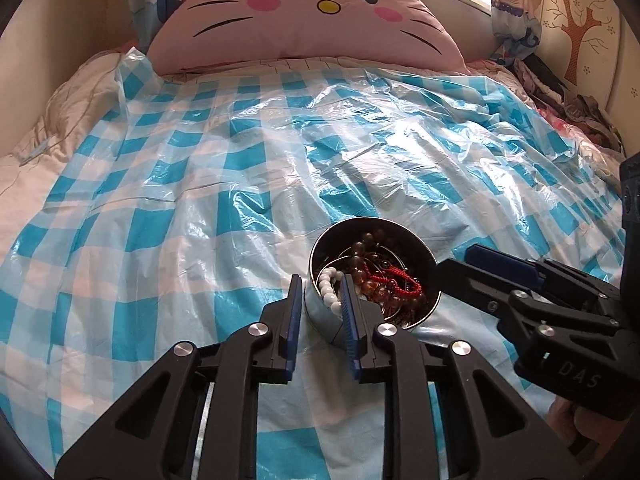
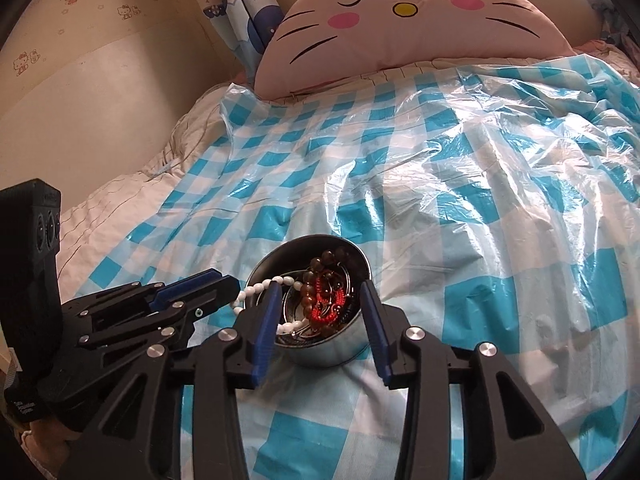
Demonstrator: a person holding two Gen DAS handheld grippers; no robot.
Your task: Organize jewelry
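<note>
Metal tin [image 1: 320, 312] sits low centre in both views on blue-checked plastic sheet [image 1: 200, 184], filled with jewelry: white bead string [image 1: 329, 288] draped over its rim, brown bead bracelet [image 1: 362, 248], red cord piece [image 1: 394, 282]. Left gripper [image 1: 320, 286] partly open, fingers straddling the tin's near wall, white beads between them, not pinched. Right gripper [image 2: 320, 292] about half open, fingers either side of the tin, grip on it not clear. Cat-face pillow [image 1: 304, 16] top of frame.
</note>
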